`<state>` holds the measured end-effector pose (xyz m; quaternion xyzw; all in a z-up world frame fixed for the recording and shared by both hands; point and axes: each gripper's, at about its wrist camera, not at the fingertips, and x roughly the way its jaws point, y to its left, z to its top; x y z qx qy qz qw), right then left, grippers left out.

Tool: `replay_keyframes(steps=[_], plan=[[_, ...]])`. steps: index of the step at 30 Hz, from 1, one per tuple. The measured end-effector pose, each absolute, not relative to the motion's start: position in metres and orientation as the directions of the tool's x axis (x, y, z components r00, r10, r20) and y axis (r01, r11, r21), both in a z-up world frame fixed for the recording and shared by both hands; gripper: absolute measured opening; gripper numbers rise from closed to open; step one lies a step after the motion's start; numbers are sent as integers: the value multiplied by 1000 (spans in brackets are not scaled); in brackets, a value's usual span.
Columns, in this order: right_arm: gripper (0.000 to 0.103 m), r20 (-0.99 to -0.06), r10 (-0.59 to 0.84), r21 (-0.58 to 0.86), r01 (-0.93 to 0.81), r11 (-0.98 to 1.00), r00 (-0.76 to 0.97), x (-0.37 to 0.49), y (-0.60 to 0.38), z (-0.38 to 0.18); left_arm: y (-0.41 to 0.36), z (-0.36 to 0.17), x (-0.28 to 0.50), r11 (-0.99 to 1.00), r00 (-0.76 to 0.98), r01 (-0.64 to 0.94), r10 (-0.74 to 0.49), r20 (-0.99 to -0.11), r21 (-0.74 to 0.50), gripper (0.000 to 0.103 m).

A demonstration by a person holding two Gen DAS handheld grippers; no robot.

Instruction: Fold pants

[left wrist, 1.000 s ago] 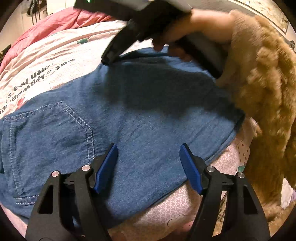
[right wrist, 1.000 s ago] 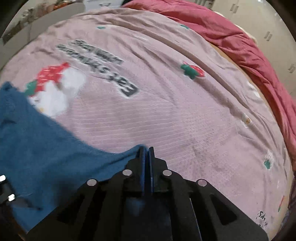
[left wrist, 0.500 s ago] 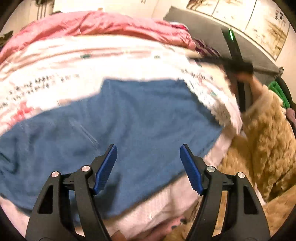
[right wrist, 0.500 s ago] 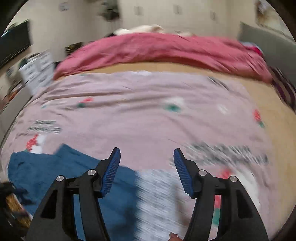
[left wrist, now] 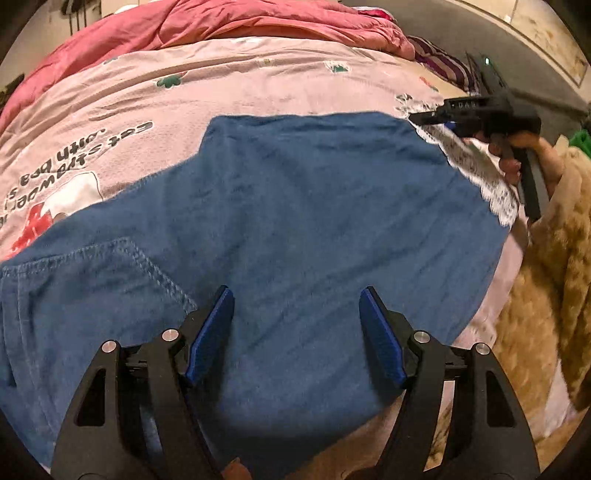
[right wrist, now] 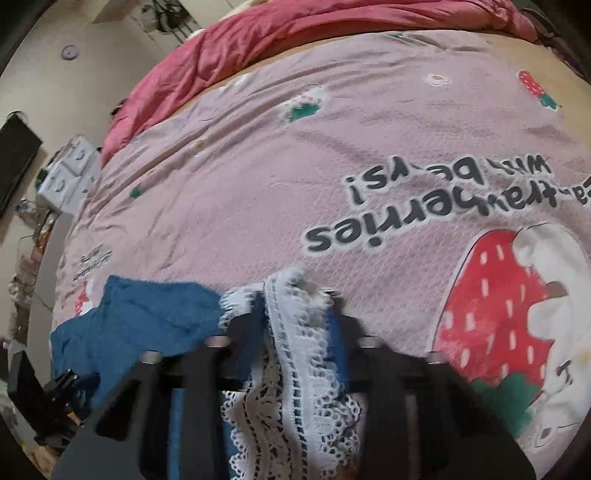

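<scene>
Right hand-held gripper (right wrist: 295, 325) closing (lace hem (right wrist: 295, 369)).

Pants (left wrist: 295, 221) lying flat on the bed cover (left wrist: 258, 81), near its front edge. Back pocket (left wrist: 92, 280) sitting at the left end in the left wrist view, lace hem (left wrist: 480, 173) at the right end. Left hand-held gripper (left wrist: 295, 332) hovering over the pants' middle, nothing between its fingers. Right hand-held gripper (left wrist: 424, 118) sitting at the far right corner, jaws closing with the lace hem between them. Bunched quilt (left wrist: 221, 22) lying behind, along the bed's far side. Fuzzy sleeve (left wrist: 546, 295) hanging right of the bed.
</scene>
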<state>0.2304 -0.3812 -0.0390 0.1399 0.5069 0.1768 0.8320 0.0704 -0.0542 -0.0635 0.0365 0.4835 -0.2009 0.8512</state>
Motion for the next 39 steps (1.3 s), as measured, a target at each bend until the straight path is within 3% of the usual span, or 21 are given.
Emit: replay_keyframes(steps=[5, 11, 13, 15, 17, 20, 23, 32, 35, 39], plan=[[19, -759, 366, 291, -222, 931, 538, 208, -381, -10, -50, -64, 68, 913, 441, 381, -318, -839, -146, 64], [20, -825, 248, 172, -193, 966, 507, 223, -374, -34, -46, -68, 67, 912, 439, 377, -329, -836, -161, 64], [23, -837, 201, 109, -206, 973, 508, 224, -367, -44, -47, -68, 67, 911, 441, 381, -328, -836, -157, 64], [40, -834, 167, 75, -191, 979, 526, 223, -365, -43, -46, -68, 67, 910, 440, 383, -332, -834, -159, 64], [51, -820, 164, 86, -165, 983, 548, 216, -372, -32, -44, -66, 66, 907, 444, 384, -343, -828, -170, 64], [51, -760, 204, 139, -153, 978, 617, 184, -389, -5, -35, -51, 57, 901, 473, 379, -383, -794, -210, 64], [59, -724, 242, 197, -142, 970, 646, 140, -402, 14, -29, -37, 46, 897, 507, 389, -399, -765, -209, 64], [59, -779, 260, 274, -64, 960, 571, 38, -395, -5, -43, -37, 14, 872, 476, 466, -390, -788, -150, 60], [59, -776, 304, 274, -140, 952, 552, 21, -368, -3, -47, -42, 7, 862, 459, 487, -389, -799, -141, 55], [59, -776, 318, 155, -324, 933, 544, 19, -316, 6, -55, -45, 11, 853, 449, 509, -379, -809, -118, 51]])
